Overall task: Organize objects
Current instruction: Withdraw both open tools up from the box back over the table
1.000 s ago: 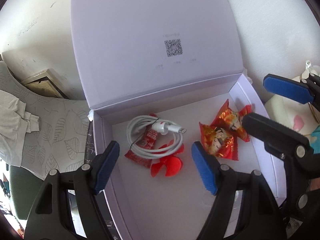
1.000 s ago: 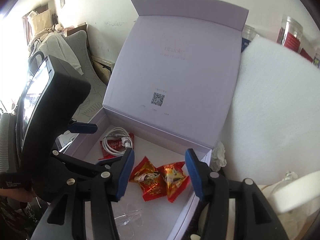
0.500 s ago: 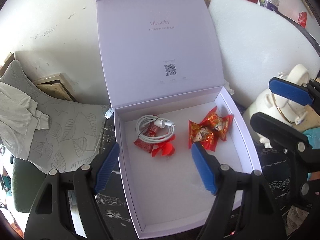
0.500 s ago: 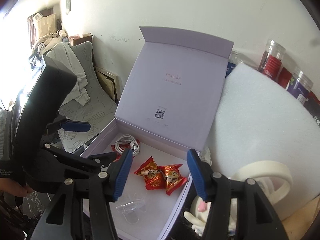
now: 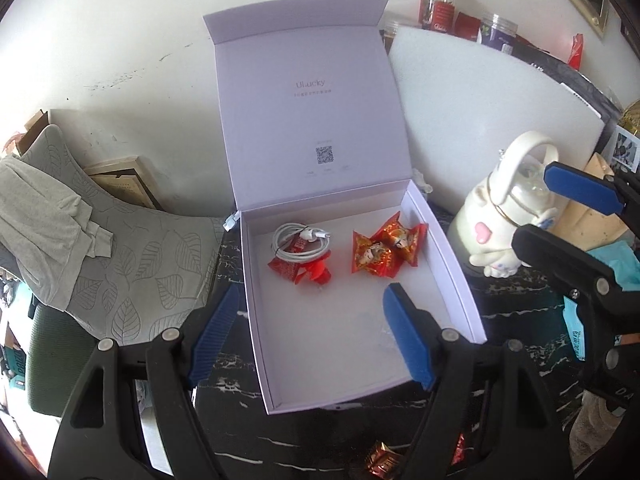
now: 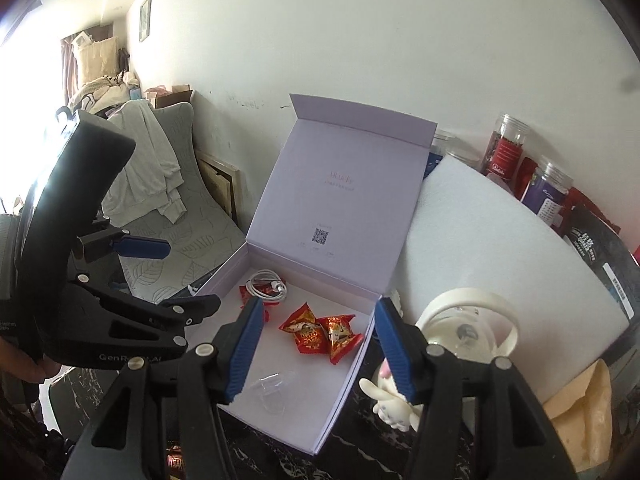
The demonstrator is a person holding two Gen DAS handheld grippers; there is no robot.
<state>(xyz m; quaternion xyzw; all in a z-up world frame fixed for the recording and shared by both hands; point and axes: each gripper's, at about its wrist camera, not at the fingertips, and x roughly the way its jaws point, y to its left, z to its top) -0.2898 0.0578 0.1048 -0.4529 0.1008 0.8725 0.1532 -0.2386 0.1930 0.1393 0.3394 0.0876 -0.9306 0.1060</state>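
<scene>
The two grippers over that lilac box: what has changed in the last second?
Both the left gripper and the right gripper have pulled back up from the box, so it looks smaller and more of the dark table shows. Both stayed open and empty. The white cable, candies and raised lid did not move.

White foam sheet [image 5: 480,120], snack jars [image 6: 506,148], leaf-patterned cushion [image 5: 132,256].

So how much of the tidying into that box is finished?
Done: a coiled white cable, red candy packets and a clear plastic piece lie in the open lilac box. In hand: nothing; the left tool and right tool are open. Left: a candy on the dark table, probably.
</scene>
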